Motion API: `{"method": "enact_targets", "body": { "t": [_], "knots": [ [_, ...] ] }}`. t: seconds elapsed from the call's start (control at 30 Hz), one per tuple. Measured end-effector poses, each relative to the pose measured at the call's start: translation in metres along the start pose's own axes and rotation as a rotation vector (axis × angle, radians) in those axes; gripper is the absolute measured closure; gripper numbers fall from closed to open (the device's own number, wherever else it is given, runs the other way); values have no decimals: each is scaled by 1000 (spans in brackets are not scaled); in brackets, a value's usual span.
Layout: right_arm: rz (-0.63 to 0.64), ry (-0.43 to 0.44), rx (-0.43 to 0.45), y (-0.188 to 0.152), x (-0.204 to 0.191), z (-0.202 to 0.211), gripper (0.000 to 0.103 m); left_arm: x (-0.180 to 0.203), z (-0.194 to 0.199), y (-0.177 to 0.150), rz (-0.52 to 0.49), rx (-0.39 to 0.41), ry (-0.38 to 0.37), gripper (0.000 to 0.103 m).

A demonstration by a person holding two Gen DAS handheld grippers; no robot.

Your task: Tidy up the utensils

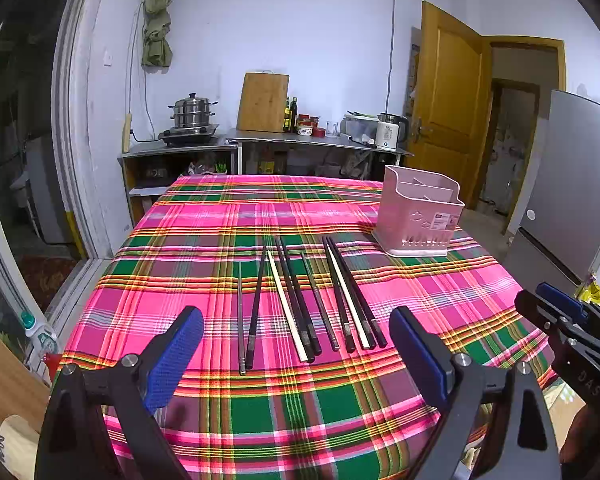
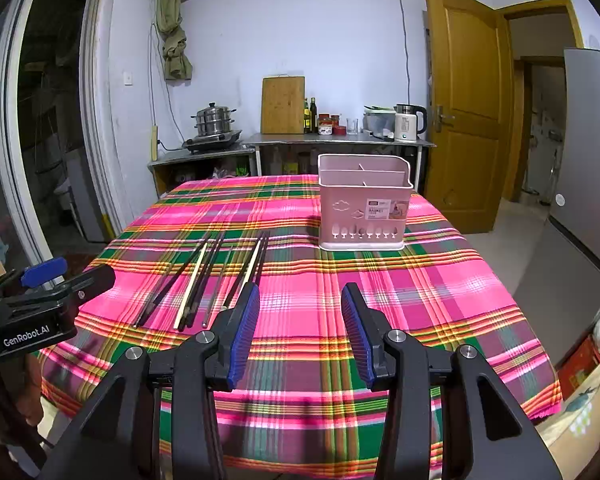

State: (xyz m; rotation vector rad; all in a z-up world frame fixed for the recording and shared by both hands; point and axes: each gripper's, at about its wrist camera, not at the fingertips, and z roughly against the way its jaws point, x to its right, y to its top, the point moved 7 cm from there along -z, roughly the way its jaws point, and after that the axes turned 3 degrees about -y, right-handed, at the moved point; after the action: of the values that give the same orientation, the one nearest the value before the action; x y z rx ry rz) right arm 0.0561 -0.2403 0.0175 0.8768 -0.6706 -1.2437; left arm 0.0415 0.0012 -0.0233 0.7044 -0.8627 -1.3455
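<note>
Chopsticks (image 1: 300, 300) lie on bench (image 1: 440, 300), basket (image 1: 420, 212) at 2 o'clock; thin, stiff, slippery: pinch mid-shaft. Left hand-held gripper (image 1: 296, 356) wide, right hand-held gripper (image 2: 300, 332) wide, both empty

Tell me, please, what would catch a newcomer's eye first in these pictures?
First the bright pink-and-green plaid tablecloth covering the whole table. On it, a row of chopsticks, mostly dark with two pale ones, lies side by side, and an empty pink utensil holder stands beyond them to the right.
</note>
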Motion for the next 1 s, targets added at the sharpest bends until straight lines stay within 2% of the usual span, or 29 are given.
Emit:
{"method": "enact_targets", "body": {
  "t": [1.0],
  "knots": [
    [1, -2, -11, -3, -1, -2, 59, 1, 1, -1, 0, -1, -1, 8]
  ]
}}
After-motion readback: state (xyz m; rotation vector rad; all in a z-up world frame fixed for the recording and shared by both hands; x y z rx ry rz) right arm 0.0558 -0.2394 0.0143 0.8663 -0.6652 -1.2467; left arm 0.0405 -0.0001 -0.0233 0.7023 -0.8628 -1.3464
